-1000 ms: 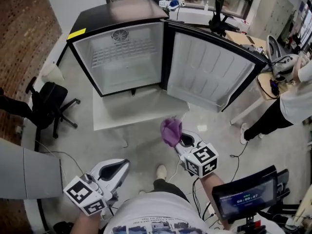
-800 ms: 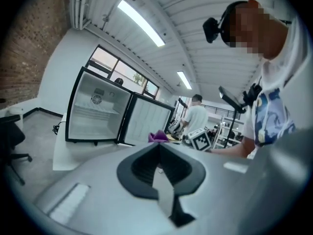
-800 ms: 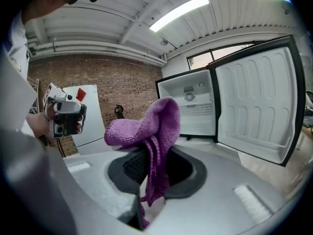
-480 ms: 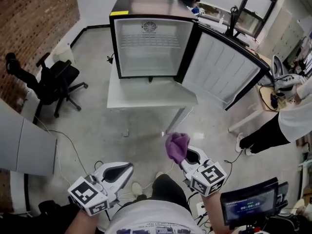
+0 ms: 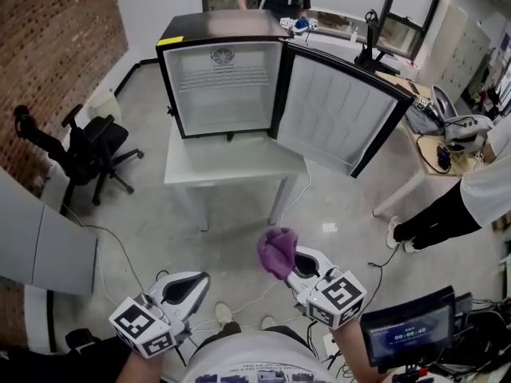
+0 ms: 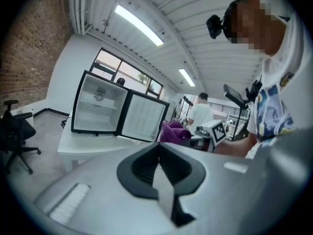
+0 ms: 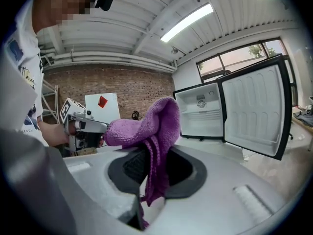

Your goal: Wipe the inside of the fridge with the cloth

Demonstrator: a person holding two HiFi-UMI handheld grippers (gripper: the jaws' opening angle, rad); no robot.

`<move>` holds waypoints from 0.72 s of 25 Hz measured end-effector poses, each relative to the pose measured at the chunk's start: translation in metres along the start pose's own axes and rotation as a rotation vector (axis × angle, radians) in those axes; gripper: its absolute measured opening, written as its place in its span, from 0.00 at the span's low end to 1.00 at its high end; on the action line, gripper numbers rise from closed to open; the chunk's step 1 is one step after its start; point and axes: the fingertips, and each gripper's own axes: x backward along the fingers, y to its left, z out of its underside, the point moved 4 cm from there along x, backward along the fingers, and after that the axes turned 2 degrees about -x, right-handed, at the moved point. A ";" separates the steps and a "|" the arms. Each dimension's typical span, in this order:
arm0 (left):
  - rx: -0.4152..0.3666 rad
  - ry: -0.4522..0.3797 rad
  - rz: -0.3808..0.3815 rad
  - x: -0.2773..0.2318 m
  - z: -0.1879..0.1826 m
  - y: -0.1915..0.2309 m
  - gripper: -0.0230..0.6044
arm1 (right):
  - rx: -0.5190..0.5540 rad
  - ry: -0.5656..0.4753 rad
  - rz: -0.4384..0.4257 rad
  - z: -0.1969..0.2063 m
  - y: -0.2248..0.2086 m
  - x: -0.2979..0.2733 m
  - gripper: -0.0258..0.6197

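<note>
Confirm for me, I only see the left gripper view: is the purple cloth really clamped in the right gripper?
Observer: Yes. The right gripper view shows the purple cloth pinched between the fingers of the right gripper, its top flopped over.
Operator: Anything underfoot to trip on?
Observer: The head view shows a white cable lying by your shoes, short of the white table.

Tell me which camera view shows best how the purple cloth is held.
The right gripper view: the purple cloth hangs in the middle, pinched in the right gripper. The head view shows it as a small bunch from above; the left gripper view, a distant piece.
</note>
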 end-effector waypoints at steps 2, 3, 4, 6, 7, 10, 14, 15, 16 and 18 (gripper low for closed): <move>-0.008 -0.004 0.011 -0.014 -0.006 -0.015 0.04 | 0.020 -0.008 0.003 -0.003 -0.006 0.015 0.14; -0.016 -0.003 0.015 -0.020 -0.009 -0.023 0.04 | 0.024 -0.012 0.009 -0.005 -0.009 0.021 0.14; -0.028 0.002 0.015 -0.025 -0.010 -0.031 0.04 | 0.021 -0.016 0.012 -0.005 -0.012 0.027 0.14; -0.053 0.019 0.003 -0.030 -0.008 -0.044 0.04 | 0.008 -0.026 -0.009 0.002 -0.014 0.037 0.14; -0.061 0.029 -0.008 -0.029 -0.006 -0.050 0.04 | 0.005 -0.027 -0.023 0.009 -0.014 0.042 0.14; -0.053 0.055 -0.038 -0.027 0.002 -0.059 0.04 | 0.003 -0.007 -0.035 0.019 -0.016 0.053 0.14; -0.034 0.086 -0.028 -0.026 0.011 -0.074 0.04 | 0.005 0.005 -0.032 0.020 -0.015 0.063 0.14; -0.033 0.091 -0.016 -0.026 0.012 -0.076 0.04 | 0.014 -0.004 -0.043 0.018 -0.011 0.065 0.14; -0.034 0.095 -0.004 -0.026 0.013 -0.077 0.04 | 0.025 -0.012 -0.050 0.016 -0.007 0.066 0.14; -0.040 0.096 0.018 -0.025 0.012 -0.076 0.04 | 0.037 -0.019 -0.042 0.011 0.000 0.065 0.14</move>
